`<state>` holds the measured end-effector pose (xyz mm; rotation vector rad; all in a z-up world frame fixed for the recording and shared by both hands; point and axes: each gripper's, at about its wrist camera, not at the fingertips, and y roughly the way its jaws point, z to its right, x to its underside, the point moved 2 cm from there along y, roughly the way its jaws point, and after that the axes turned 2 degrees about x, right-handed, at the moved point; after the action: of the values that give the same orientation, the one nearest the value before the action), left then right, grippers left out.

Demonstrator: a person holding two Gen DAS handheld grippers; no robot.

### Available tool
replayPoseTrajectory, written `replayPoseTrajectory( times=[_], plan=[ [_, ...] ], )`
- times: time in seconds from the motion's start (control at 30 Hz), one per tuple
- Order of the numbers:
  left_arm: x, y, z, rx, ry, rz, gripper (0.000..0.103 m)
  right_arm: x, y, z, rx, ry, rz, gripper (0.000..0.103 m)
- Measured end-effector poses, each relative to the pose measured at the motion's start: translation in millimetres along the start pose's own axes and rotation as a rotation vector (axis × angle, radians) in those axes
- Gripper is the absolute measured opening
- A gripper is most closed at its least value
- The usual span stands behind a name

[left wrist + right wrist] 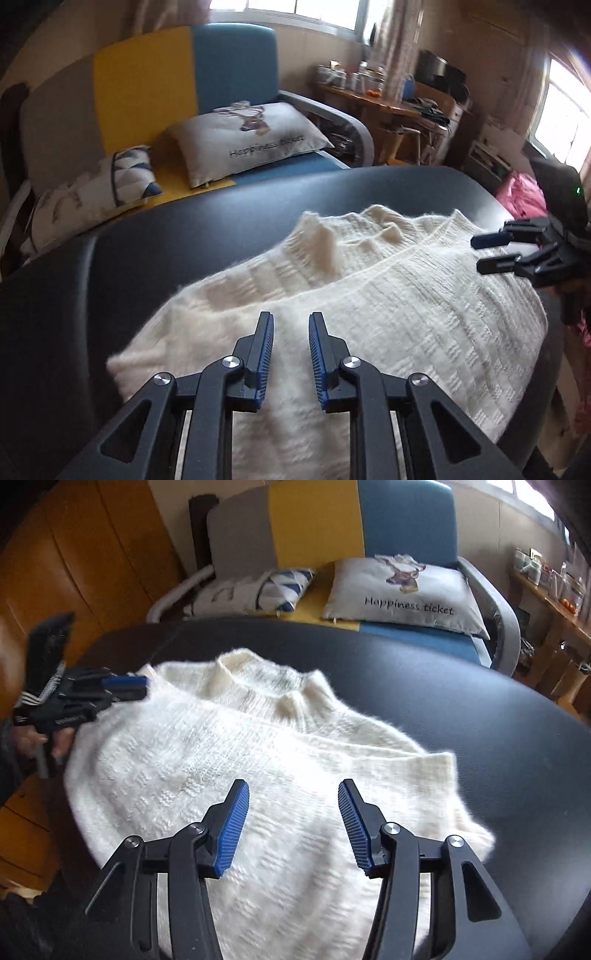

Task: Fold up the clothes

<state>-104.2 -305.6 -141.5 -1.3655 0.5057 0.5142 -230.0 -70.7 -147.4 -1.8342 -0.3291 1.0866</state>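
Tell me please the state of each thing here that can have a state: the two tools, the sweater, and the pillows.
Left tool: open, empty, over the sweater.
Right tool: open, empty, over the sweater.
White sweater: on the black table, partly folded, collar towards the sofa.
Printed pillow: lying on the sofa seat.
Triangle-pattern pillow: lying beside it.

White knitted sweater (236,760): spread on dark table (480,709), collar away from camera. Right gripper (293,805): jaws apart, above the sweater's lower part. Left gripper (127,688): at the sweater's left shoulder edge, gap unclear. Sofa (317,520) with two cushions behind.
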Motion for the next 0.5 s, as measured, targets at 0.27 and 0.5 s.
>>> replayPoseTrajectory(
  times=[0.27, 0.5],
  plan=[
    [-1, 6, 12, 0.111, 0.131, -0.055, 0.024, -19, 32, -24, -0.065, -0.015, -0.111, 0.063],
    [0, 32, 12, 0.178, 0.164, -0.137, 0.028, -12, 47, -40, 0.012, -0.139, -0.153, 0.063]
  ],
)
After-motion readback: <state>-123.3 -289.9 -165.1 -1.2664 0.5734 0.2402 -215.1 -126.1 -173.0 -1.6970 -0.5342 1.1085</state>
